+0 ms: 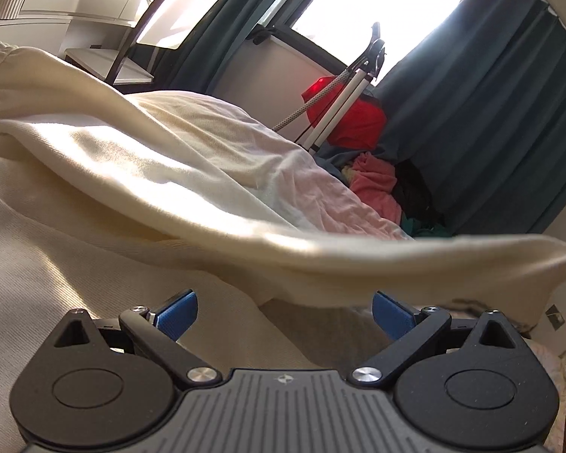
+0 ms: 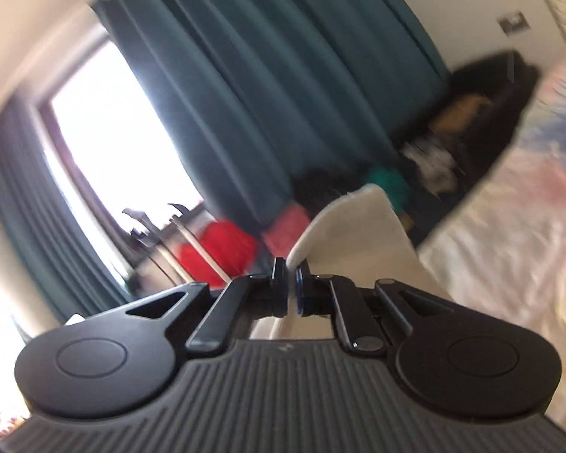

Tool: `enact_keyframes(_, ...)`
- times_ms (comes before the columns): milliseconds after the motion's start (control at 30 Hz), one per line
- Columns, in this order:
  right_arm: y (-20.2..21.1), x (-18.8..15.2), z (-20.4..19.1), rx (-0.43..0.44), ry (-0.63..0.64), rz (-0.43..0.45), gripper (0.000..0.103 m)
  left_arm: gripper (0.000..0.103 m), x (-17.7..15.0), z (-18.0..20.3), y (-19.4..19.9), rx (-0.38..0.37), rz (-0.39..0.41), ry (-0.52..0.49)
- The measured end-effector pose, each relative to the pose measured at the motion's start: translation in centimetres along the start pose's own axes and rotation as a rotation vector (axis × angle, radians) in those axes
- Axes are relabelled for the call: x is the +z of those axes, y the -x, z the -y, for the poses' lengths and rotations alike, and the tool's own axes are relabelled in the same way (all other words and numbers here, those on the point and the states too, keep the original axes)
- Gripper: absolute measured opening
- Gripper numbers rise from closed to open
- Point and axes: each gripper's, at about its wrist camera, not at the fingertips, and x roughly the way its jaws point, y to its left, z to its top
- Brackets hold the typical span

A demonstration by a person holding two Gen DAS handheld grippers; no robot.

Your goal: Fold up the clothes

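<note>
A cream knit garment (image 1: pixel 139 173) lies spread over the bed and fills most of the left wrist view. One edge of it is lifted and stretches to the right as a taut band (image 1: pixel 415 260). My left gripper (image 1: pixel 285 313) is open just below that band, its blue pads (image 1: pixel 177 315) apart and holding nothing. My right gripper (image 2: pixel 290 283) is shut on a corner of the cream garment (image 2: pixel 354 222), which stands up from between the jaws. The right wrist view is blurred.
A pile of red, pink and dark clothes (image 1: pixel 373 181) lies at the foot of teal curtains (image 1: pixel 483 105) by a bright window. A steamer pole (image 1: pixel 343 102) leans there. A white dresser (image 1: pixel 68 3) stands at the far left. A pastel bedsheet (image 2: pixel 517 204) lies to the right.
</note>
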Motion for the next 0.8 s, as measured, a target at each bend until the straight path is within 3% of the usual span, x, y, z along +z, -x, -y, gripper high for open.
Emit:
enact_keyframes(100, 1.5, -1.6, 3.2, -0.069, 0.007, 0.006, 0.007, 0.1, 0.1, 0.1, 0.1, -0.014, -0.005, -0.004)
enact_keyframes(200, 1.9, -6.0, 9.8, -0.252, 0.024, -0.116, 0.007, 0.1, 0.0, 0.0, -0.1, -0.028, -0.031, -0.002)
enact_keyframes(333, 3.6, -11.8, 20.0, -0.41, -0.211, -0.27, 0.007, 0.1, -0.5, 0.1, -0.3, -0.034, -0.066, -0.002)
enact_keyframes(400, 4.1, -13.4, 22.9, -0.436, -0.295, -0.311, 0.007, 0.1, -0.7, 0.1, -0.3, -0.026, -0.073, -0.011)
enact_keyframes(467, 4.3, -13.3, 24.1, -0.408, -0.354, -0.3, 0.007, 0.1, -0.9, 0.3, -0.4, -0.014, -0.076, -0.021)
enact_keyframes(600, 3.5, -13.2, 22.7, -0.396, -0.278, -0.297, 0.007, 0.1, -1.2, 0.6, -0.9, -0.004, -0.084, -0.053)
enact_keyframes(700, 3.4, -12.8, 22.3, -0.376, -0.264, -0.265, 0.007, 0.1, -1.1, 0.4, -1.3, -0.025, -0.089, -0.025)
enact_keyframes(800, 3.2, -12.2, 22.3, -0.353, -0.287, -0.218, 0.007, 0.1, -0.2, -1.0, -2.1, -0.1, -0.097, 0.102)
